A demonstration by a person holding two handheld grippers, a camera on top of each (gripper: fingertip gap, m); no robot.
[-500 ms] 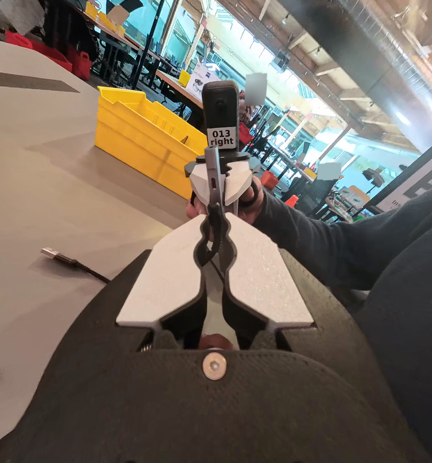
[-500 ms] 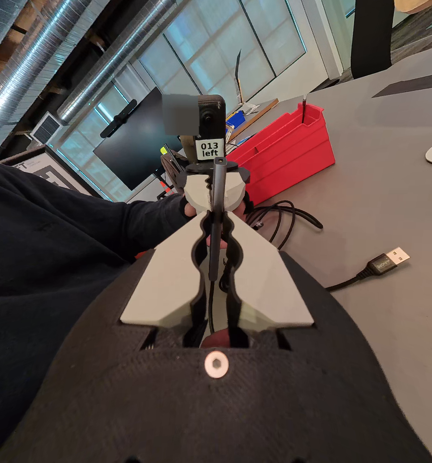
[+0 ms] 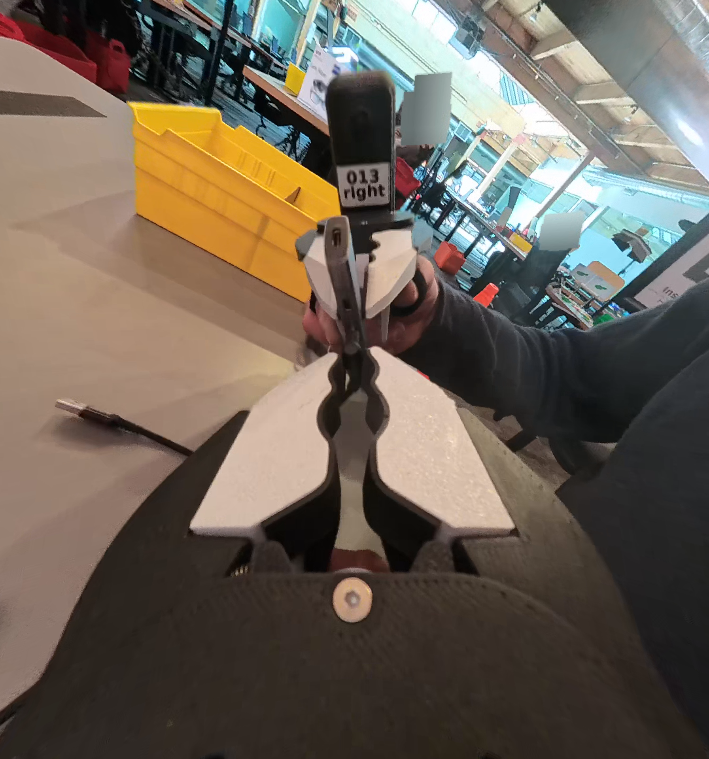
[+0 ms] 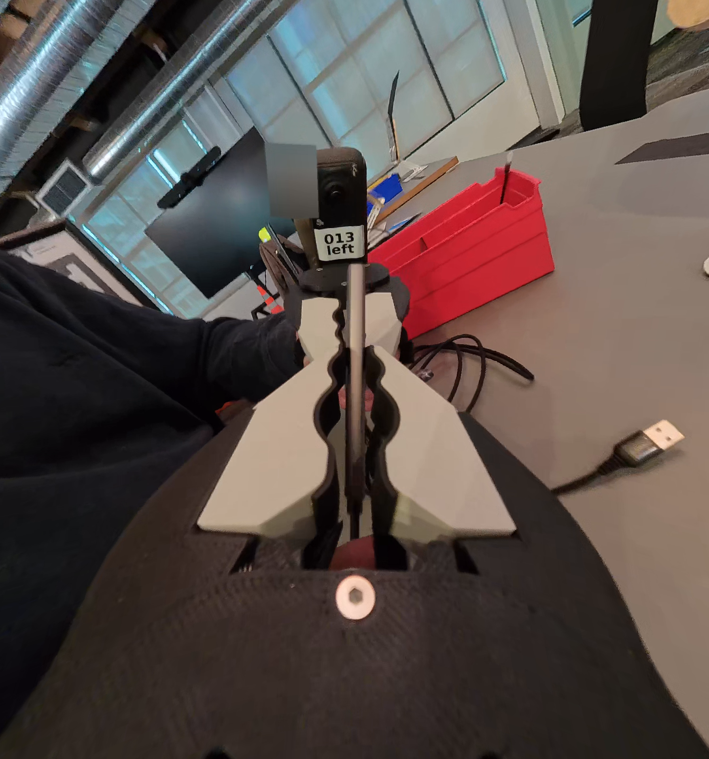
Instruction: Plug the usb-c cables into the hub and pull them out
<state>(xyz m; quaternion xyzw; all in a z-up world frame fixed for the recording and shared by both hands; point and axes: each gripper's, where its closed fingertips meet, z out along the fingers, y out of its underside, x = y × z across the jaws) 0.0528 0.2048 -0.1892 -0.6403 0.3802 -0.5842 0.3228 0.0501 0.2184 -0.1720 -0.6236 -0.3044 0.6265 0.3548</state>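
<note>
My right gripper [image 4: 354,357] is shut on the hub [image 4: 356,390], a thin grey slab held edge-on that runs between its fingers and sticks out past the tips. In the left wrist view the hub [image 3: 342,267] points towards me, with a small port showing near its top end. My left gripper [image 3: 353,361] faces it tip to tip and is shut on the black usb-c cable plug [image 3: 350,371], which meets the hub's near end. The joint itself is hidden between the fingertips. The left gripper also shows in the right wrist view [image 4: 340,324], right behind the hub.
A loose cable with a USB-A plug [image 4: 648,443] lies on the grey table [image 3: 98,328]; it also shows in the left wrist view [image 3: 73,408]. A coil of black cables [image 4: 480,361] lies before a red bin [image 4: 467,263]. A yellow bin [image 3: 221,197] stands behind. Dark sleeves flank both grippers. My left and right fingertips are right by each other.
The two grippers have closed in on each other. The hub's end now sits right at my left fingertips, and less black cable shows between the left fingers.
</note>
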